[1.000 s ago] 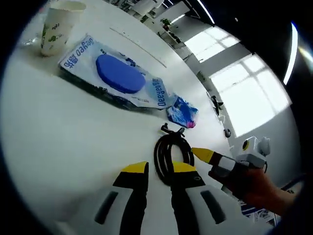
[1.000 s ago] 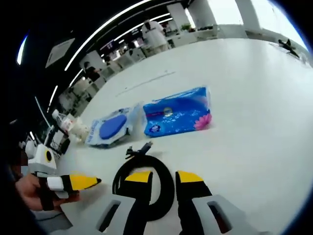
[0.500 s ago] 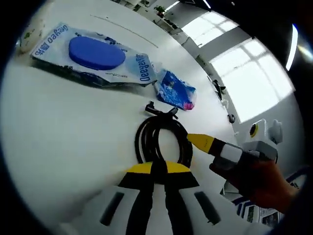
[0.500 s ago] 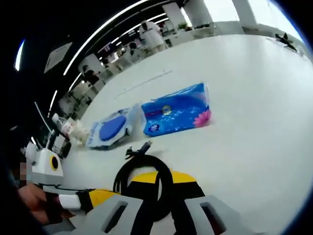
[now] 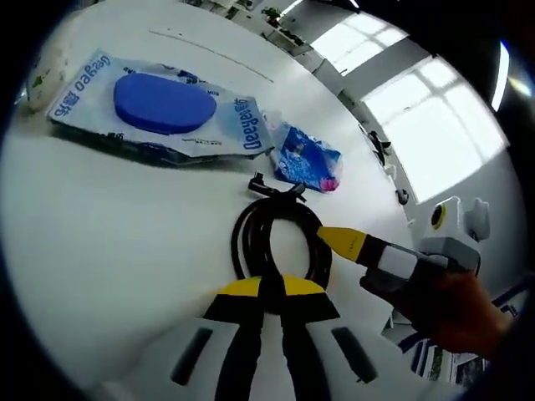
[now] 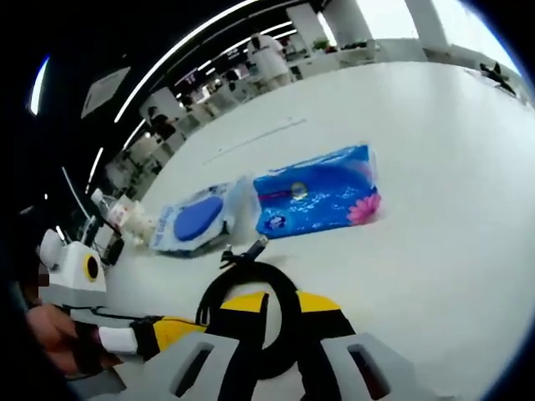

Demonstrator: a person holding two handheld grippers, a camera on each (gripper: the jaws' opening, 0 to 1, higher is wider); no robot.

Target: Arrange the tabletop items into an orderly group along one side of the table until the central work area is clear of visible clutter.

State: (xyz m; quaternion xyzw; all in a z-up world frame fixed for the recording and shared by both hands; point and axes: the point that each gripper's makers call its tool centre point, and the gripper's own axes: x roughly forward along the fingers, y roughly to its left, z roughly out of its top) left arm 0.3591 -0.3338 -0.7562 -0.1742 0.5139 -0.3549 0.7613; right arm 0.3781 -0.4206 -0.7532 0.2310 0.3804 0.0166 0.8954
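A sec ago both my grippers were open over the cable coil. Now left gripper & right gripper have each closed on it.

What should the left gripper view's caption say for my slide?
Left claw shut on coiled black cable, wet wipes pack behind.

wet-wipes pack, "Deepeo" printed twice
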